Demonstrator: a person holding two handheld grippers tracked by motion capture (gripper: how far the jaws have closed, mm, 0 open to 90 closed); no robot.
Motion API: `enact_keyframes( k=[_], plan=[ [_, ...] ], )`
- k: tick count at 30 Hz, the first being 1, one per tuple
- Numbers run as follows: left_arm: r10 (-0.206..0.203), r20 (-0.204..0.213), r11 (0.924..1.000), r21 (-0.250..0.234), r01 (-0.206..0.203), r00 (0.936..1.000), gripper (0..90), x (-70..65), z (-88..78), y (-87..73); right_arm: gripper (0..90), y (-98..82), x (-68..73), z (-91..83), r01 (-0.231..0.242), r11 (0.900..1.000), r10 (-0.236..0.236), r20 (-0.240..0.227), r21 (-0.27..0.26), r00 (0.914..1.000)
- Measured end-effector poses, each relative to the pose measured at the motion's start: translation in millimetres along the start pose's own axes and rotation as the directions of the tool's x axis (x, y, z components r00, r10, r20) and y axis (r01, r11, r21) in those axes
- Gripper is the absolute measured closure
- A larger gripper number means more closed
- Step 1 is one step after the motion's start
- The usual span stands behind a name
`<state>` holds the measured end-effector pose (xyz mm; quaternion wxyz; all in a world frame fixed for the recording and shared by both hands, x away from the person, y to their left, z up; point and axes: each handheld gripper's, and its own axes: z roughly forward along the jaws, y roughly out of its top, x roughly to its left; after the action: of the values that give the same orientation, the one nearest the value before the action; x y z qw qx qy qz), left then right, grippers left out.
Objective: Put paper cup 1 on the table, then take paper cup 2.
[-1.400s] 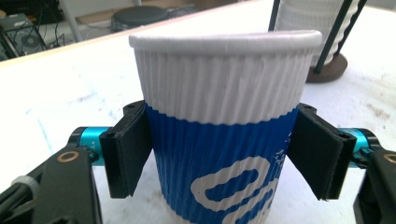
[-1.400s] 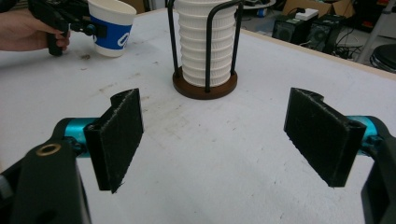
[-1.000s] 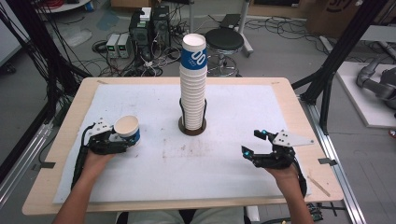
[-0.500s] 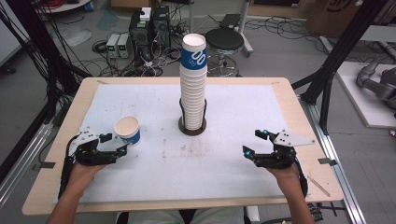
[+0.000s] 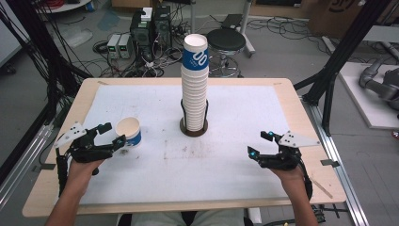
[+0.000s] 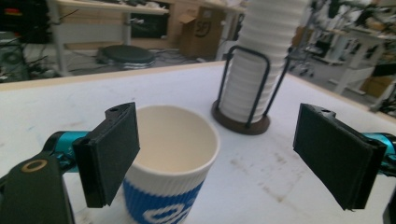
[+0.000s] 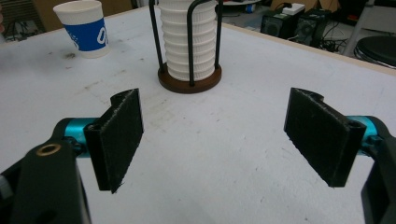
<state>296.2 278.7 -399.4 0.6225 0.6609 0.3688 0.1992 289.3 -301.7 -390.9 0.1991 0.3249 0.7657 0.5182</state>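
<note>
Paper, white with a blue band, makes up the single cup that now stands upright and alone on the white table cover, left of the tall stack of cups in its wire holder and nearer the person. A second ago the left gripper was closed around this cup; half a second ago the hand had drawn back from it, and its jaws have just been opening, so they now stand wide with the pads clear of the cup wall. That reads as a finished placement: one cup pulled from the stack and set down, and the hand backing off. In the left gripper view the cup sits low between the jaws, close against the left pad and well apart from the right one; whether the left pad brushes the rim is hard to tell at this angle, though it looks just clear. The right gripper rests right of the stack, near the table's front edge, jaws spread wide with nothing between them, and in its own view the cup stands far beyond the holder.
</note>
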Motion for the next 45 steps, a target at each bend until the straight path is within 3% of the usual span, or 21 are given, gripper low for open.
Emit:
enact_keyframes(
  k=[10, 28, 37, 45],
  plan=[
    [0.022, 0.056, 0.9978, -0.063, -0.019, 0.9982, 14.4, -10.2, -1.1, 10.1, 20.2, 1.0, -1.7, -5.8, 0.0, 1.0, 0.0, 0.018, -0.009, 0.9998],
    [0.051, 0.075, 0.9974, -0.056, -0.047, 0.9959, 14.4, -15.4, 4.9, 12.8, 20.2, -2.6, -2.6, -8.8, -0.005, 1.0, 0.005, 0.022, 0.006, 0.9997],
    [0.062, 0.091, 0.9975, -0.04, -0.059, 0.9939, 14.4, -24.0, 9.4, 12.8, 20.2, -3.2, -1.7, -13.6, 0.009, 1.0, -0.009, 0.018, 0.003, 0.9998],
    [0.092, 0.092, 0.9952, -0.041, -0.089, 0.9915, 14.4, -33.1, 9.9, 10.8, 20.2, 0.5, -4.8, -11.9, -0.007, 1.0, 0.007, -0.001, -0.014, 1.0]
  ],
)
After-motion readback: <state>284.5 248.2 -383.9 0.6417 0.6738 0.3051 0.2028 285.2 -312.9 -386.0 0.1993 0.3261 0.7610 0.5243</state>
